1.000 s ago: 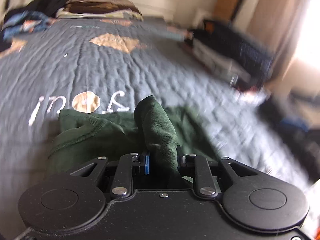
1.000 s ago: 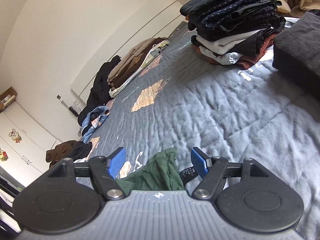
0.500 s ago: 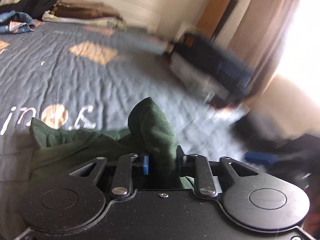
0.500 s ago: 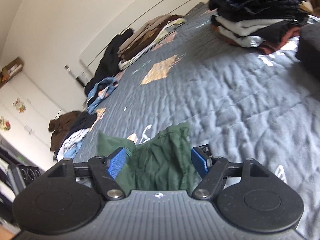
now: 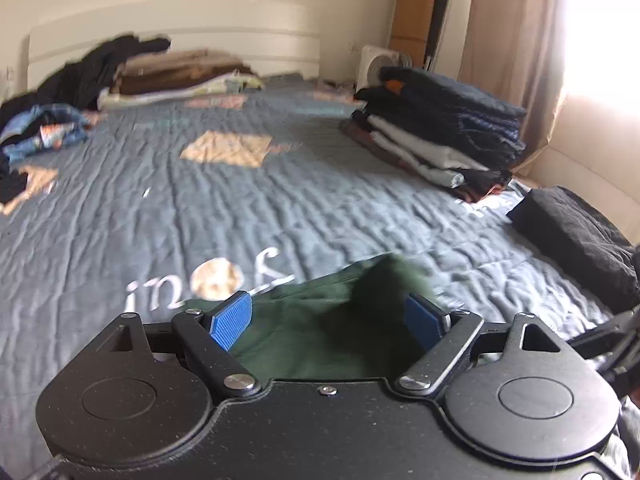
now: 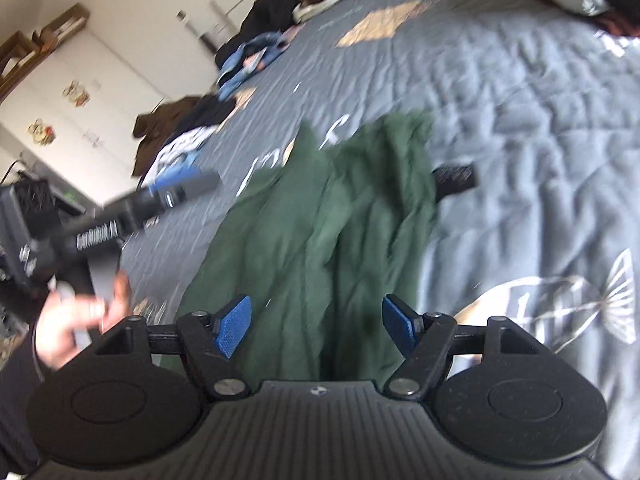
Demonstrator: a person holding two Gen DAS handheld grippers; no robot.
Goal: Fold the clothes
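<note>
A dark green garment [image 5: 320, 332] lies crumpled on the grey-blue quilt [image 5: 240, 208]. My left gripper [image 5: 328, 320] hovers just above it and its jaws are opening. A blurred fold of the green cloth [image 5: 394, 280] sags between the blue pads [image 5: 232, 320], which do not press on it. In the right wrist view the green garment [image 6: 320, 220] stretches away in long folds, a black label [image 6: 454, 180] at its far edge. My right gripper [image 6: 316, 328] stands open over its near end. To the left the left gripper [image 6: 160, 200] shows blurred, with a person's hand [image 6: 80, 316] behind it.
A stack of folded clothes [image 5: 440, 136] sits on the right of the bed, and a black folded item [image 5: 576, 236] lies nearer. Brown and black clothes [image 5: 176, 76] are piled by the headboard. Loose garments [image 5: 44, 132] lie at the left. White wardrobe doors [image 6: 80, 92] stand beyond the bed.
The left jaws have let go of the upright green fold, which is dropping, and that gripper has risen. The right gripper has tipped down and moved over the garment, still open.
</note>
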